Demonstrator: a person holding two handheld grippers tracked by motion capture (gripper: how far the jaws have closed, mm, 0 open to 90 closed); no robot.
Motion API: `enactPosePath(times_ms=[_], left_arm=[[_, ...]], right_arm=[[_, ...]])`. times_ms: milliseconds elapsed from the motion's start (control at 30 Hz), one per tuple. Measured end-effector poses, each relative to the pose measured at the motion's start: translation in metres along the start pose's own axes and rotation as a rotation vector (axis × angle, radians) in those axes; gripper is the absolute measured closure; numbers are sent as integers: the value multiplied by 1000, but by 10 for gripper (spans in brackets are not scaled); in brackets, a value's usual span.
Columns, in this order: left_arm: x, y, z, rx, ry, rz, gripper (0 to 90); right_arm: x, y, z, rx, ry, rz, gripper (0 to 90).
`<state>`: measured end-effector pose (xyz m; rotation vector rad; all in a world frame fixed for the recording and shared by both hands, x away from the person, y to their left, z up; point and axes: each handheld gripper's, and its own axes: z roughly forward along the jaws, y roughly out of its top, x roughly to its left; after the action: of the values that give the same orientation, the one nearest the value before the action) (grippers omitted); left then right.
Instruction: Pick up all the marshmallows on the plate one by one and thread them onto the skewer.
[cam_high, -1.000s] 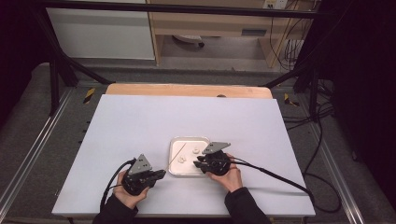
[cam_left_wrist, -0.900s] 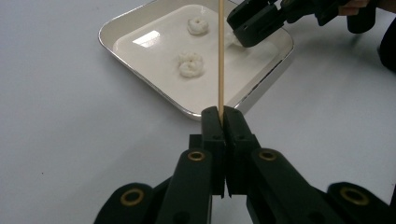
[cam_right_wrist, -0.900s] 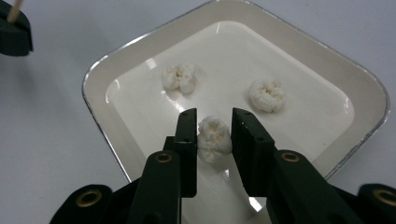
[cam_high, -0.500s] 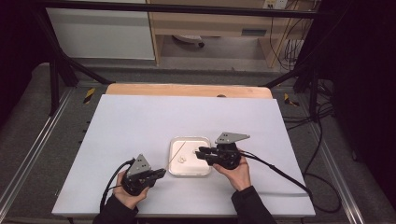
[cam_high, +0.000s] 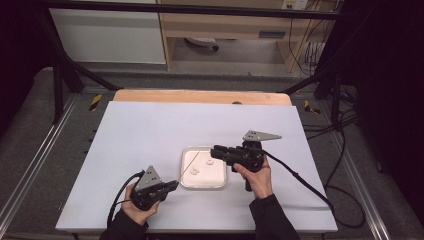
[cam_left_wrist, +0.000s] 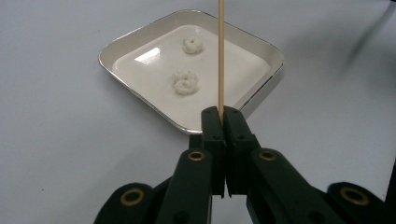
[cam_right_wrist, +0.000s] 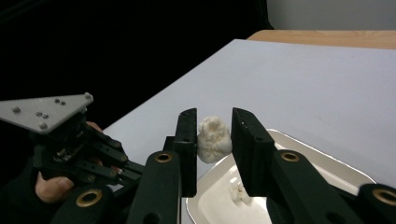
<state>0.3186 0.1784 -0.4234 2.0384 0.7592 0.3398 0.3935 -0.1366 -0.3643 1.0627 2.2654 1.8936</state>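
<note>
On white table (cam_high: 150, 135), dark room

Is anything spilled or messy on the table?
Nothing stands out. Two white lumps sit inside the square white tray, the left gripper pinches a thin wooden skewer, and the right gripper holds a third lump.

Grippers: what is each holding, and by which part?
Left gripper clamps a skewer at its lower end. Right gripper pinches a white lump by its sides.
</note>
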Motion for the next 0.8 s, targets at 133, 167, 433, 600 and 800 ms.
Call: enactPosePath(times_ms=[133,167,433,600,800], left_arm=[[-2,1,0,-6,-1,8,884],[-2,1,0,-8,-3,8,884],[-4,2,0,-14,-10,23,884],[-5,2,1,-15,-14,31,884],[-7,2,1,-19,-20,37,884]], right_arm=[[0,4,2,-16,28,30,726],[-1,5,3,-19,38,41,727],[-3,4,13,-2,79,77,729],[-3,5,16,2,102,88,729],[-2,5,19,13,112,89,729]])
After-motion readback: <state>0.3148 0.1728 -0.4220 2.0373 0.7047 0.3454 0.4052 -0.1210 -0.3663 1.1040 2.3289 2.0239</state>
